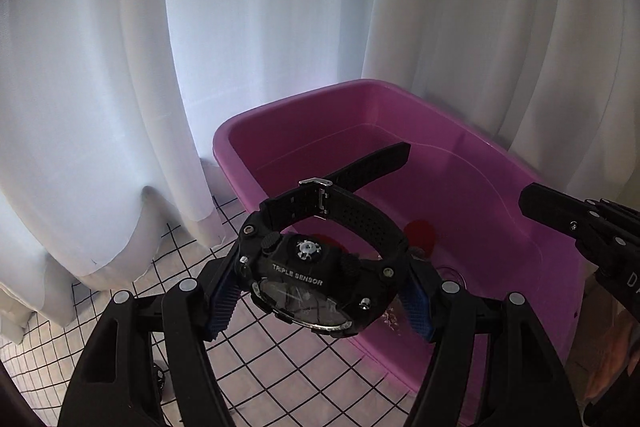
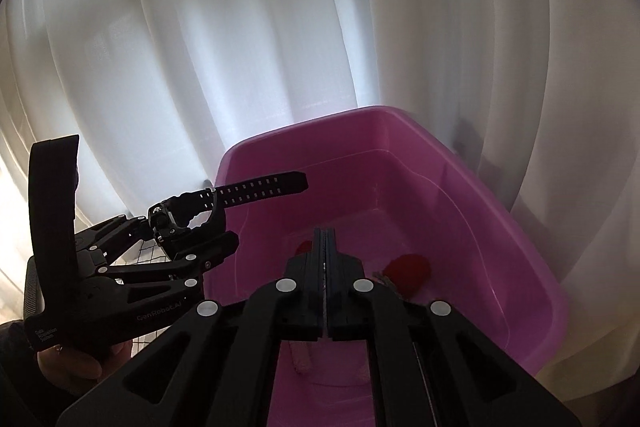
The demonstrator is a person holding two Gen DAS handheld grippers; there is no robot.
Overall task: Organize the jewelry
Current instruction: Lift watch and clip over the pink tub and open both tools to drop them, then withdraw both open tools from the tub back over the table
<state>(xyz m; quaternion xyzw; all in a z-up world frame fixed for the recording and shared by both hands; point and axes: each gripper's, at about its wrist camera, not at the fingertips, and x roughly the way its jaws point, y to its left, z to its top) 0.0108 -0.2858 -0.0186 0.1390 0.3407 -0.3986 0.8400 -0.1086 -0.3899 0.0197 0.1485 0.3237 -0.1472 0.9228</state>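
Observation:
My left gripper [image 1: 320,291] is shut on a chunky black watch [image 1: 320,267] marked "TRIPLE SENSOR", holding it by the case above the near left corner of a pink plastic tub [image 1: 460,131]. The strap sticks out over the tub. In the right wrist view the watch [image 2: 188,215] and the left gripper [image 2: 192,231] sit at the left of the tub [image 2: 500,211]. My right gripper [image 2: 326,239] is shut and empty, over the tub's near side. Red items [image 2: 410,267] lie on the tub's floor.
White curtains [image 1: 260,27] hang close behind the tub. A tablecloth with a black grid [image 1: 280,359] covers the surface at the left. The right gripper's body [image 1: 580,227] shows at the right edge of the left wrist view.

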